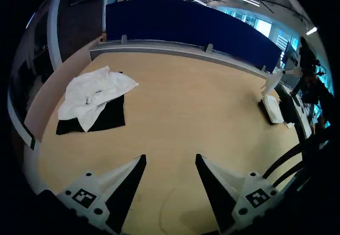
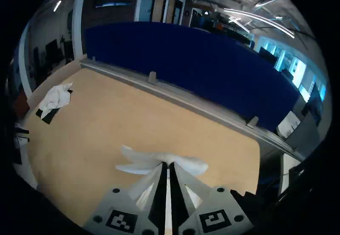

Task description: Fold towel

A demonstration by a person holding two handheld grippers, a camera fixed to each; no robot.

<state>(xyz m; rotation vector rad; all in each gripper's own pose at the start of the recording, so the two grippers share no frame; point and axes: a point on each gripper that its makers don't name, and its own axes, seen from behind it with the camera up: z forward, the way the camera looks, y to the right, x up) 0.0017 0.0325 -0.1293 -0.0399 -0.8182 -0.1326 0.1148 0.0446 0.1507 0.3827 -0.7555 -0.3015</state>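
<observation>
A crumpled white towel [image 1: 95, 91] lies on a black cloth [image 1: 108, 117] at the table's far left; it also shows small and distant, the same towel [image 2: 56, 95], in the right gripper view. My left gripper [image 1: 170, 158] hovers open above bare tabletop, well short of that towel, with nothing between its fingers. My right gripper [image 2: 168, 165] is shut on another white towel [image 2: 187, 164], whose edge fans out to both sides of the fingertips. In the left gripper view that held towel [image 1: 273, 81] hangs at the table's right end above a white folded pile [image 1: 273, 108].
The light wooden table [image 1: 191, 107] ends at a grey rail [image 1: 170, 48] with a blue partition [image 2: 191, 65] behind. A person [image 1: 310, 82] stands at the right end. Dark chair arms [image 1: 293, 158] sit at the near right. Desks and screens lie beyond.
</observation>
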